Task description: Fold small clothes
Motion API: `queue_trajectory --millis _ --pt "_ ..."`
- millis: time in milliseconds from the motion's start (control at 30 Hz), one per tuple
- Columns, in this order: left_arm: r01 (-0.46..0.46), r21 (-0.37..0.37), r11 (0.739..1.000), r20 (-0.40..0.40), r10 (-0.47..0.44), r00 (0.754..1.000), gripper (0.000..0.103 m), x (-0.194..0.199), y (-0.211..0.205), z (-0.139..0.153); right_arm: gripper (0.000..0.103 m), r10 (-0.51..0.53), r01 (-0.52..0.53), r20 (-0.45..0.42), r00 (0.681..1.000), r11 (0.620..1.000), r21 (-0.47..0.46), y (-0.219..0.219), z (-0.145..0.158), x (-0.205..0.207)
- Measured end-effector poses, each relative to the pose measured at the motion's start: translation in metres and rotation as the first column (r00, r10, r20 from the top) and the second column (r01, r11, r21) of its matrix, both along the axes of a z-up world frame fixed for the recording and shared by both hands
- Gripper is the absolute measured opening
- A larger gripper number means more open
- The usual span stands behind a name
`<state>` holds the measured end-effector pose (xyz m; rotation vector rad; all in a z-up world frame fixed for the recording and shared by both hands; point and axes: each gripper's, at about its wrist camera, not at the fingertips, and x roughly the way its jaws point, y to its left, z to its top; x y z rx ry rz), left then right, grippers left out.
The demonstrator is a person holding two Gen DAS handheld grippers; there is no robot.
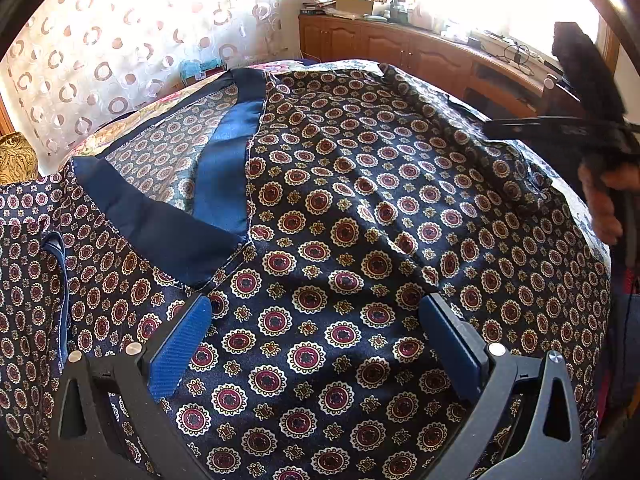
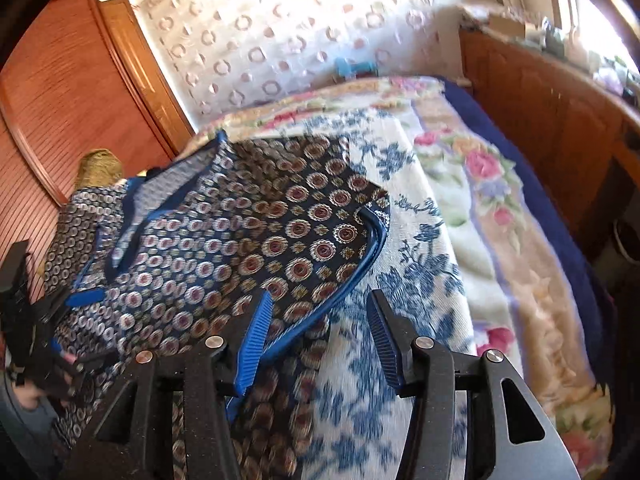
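Now, up close, the left gripper [image 1: 316, 344] hangs spread over the patterned garment [image 1: 360, 208], and the right gripper [image 2: 320, 340] is spread too, nothing pinched. The garment lies flat on the bed's floral blanket [image 2: 472, 208]. Beyond: wooden cabinets [image 1: 400, 48], a circle-print curtain [image 1: 120, 40].

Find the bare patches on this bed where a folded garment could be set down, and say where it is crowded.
Free: the blue-flowered white cover between the patterned garment's piped edge and the rose-bordered blanket. Crowded: the patterned garment fills the left tongs' side.
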<state>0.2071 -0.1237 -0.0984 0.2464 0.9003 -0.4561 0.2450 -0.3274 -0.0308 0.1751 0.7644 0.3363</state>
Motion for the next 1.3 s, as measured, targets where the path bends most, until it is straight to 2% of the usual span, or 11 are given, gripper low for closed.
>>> queue_trajectory --millis 133,200,267,333,433,567,667,767,900,1100,1300 --pt "0.0 0.0 1.0 0.0 0.0 1.0 0.103 0.0 0.0 0.0 0.033 -0.023 0.022 -0.018 1.0 0.999 -0.043 0.002 0.004 0.022" --pt "0.0 0.0 1.0 0.0 0.0 1.0 0.103 0.0 0.0 0.0 0.015 -0.019 0.017 -0.026 0.999 0.998 -0.06 0.006 0.005 0.03" --pt "0.0 0.0 1.0 0.0 0.0 1.0 0.103 0.0 0.0 0.0 0.006 -0.024 0.021 -0.038 0.999 0.996 -0.081 0.013 0.007 0.039" --pt "0.0 0.0 1.0 0.0 0.0 1.0 0.103 0.0 0.0 0.0 0.004 0.0 -0.002 -0.029 1.0 0.998 -0.066 0.021 0.014 0.041" --pt "0.0 0.0 1.0 0.0 0.0 1.0 0.103 0.0 0.0 0.0 0.003 0.055 -0.055 0.027 0.998 0.998 -0.031 0.031 0.036 0.032" --pt "0.0 0.0 1.0 0.0 0.0 1.0 0.103 0.0 0.0 0.0 0.003 0.171 -0.172 0.088 0.981 0.985 -0.001 0.062 0.055 0.022" --pt "0.0 0.0 1.0 0.0 0.0 1.0 0.103 0.001 0.0 0.0 0.006 0.218 -0.216 0.109 0.97 0.976 -0.031 0.08 0.059 0.018" --pt "0.0 0.0 1.0 0.0 0.0 1.0 0.103 0.0 0.0 0.0 0.031 0.239 -0.232 0.114 0.964 0.97 -0.073 0.088 0.056 0.018" --pt "0.0 0.0 1.0 0.0 0.0 1.0 0.103 0.001 0.0 0.0 0.043 0.239 -0.23 0.131 0.962 0.97 -0.081 0.086 0.048 0.018" --pt "0.001 0.0 1.0 0.0 -0.001 1.0 0.103 0.001 0.0 0.0 0.044 0.178 -0.155 0.101 0.979 0.966 -0.208 0.081 0.026 0.019" --pt "0.0 -0.001 1.0 0.0 0.0 1.0 0.103 0.001 0.0 0.0 0.048 0.149 -0.128 0.055 0.987 0.953 -0.274 0.08 0.002 0.024"
